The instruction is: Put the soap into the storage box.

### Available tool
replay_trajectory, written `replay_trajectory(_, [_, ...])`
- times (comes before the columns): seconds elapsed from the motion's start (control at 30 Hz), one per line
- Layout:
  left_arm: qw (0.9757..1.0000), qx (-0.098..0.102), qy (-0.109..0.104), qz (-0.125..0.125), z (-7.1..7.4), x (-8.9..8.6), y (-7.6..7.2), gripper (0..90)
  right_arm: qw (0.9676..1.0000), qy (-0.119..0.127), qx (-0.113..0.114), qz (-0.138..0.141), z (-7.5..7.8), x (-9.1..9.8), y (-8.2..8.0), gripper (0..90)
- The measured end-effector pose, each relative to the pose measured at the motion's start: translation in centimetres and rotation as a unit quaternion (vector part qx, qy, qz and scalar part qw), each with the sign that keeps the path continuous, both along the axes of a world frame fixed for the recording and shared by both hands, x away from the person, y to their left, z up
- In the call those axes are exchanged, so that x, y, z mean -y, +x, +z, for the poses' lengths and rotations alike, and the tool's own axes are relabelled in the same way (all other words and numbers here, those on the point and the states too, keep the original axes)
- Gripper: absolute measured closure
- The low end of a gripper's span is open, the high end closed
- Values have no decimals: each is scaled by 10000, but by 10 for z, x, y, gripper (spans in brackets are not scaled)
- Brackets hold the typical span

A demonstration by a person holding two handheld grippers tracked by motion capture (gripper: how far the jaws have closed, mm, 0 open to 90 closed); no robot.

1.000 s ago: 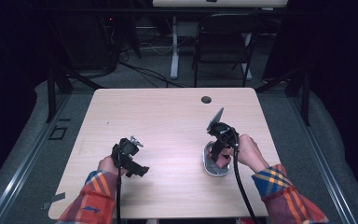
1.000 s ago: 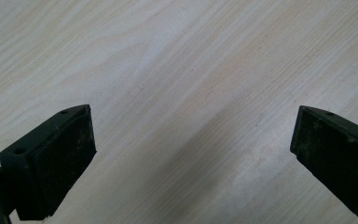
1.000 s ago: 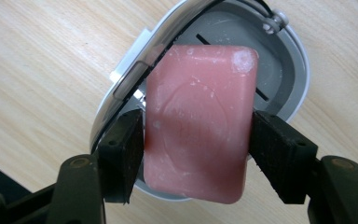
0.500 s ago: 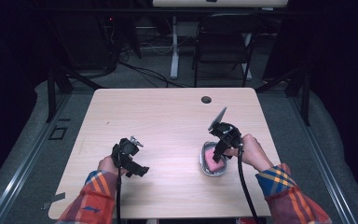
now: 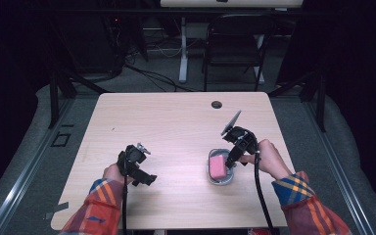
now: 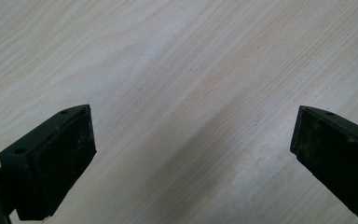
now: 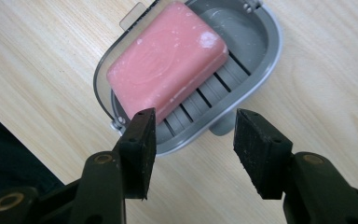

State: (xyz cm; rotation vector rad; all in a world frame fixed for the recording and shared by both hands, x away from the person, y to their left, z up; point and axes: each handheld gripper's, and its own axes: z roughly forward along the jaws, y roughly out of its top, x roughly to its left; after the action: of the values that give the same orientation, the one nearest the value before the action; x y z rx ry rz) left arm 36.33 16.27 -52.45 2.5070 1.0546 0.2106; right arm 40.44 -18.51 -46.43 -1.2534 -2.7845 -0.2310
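- While I watch from the high view, I take the grey soap dish point(image 5: 220, 169) as my landmark: it sits on the wooden table point(image 5: 176, 127), toward its right near part, with a pink soap bar point(image 5: 218, 167) lying inside it.
- My right gripper point(image 5: 231, 162) hangs just beside the dish's right rim, and the right hand point(image 5: 269, 159) grips it from farther right.
- My left gripper point(image 5: 136, 164) is well apart from the dish, off to its left, held by the left hand point(image 5: 112, 172); plaid sleeves point(image 5: 301, 196) cover both forearms.
- From the left gripper view, I see my left gripper point(image 6: 193, 140) with jaws spread wide and bare tabletop point(image 6: 177, 70) between them.
- From the right gripper view, my right gripper point(image 7: 193, 140) has its jaws spread, gripping nothing, poised over the near rim of the dish point(image 7: 261, 65).
- The soap bar point(image 7: 165, 67) lies slantwise on the dish's ribbed floor, and a clear lid point(image 7: 105, 70) is hinged open at the dish's far side, resting on the table.
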Motion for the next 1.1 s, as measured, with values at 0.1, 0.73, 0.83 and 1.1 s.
replay_trajectory(0.1, [10000,7,-9,6,0,0,0,0,9999,11,146,53,4,3,-2,455])
replay_trajectory(0.73, [10000,27,-8,6,0,0,-1,0,9957,178,893,141,19,34,-23,205])
replay_trajectory(0.83, [10000,28,-4,6,0,0,-1,0,9954,131,942,150,18,40,-26,159])
replay_trajectory(1.1, [10000,17,10,10,0,0,-1,0,9951,2,990,83,10,65,-37,80])
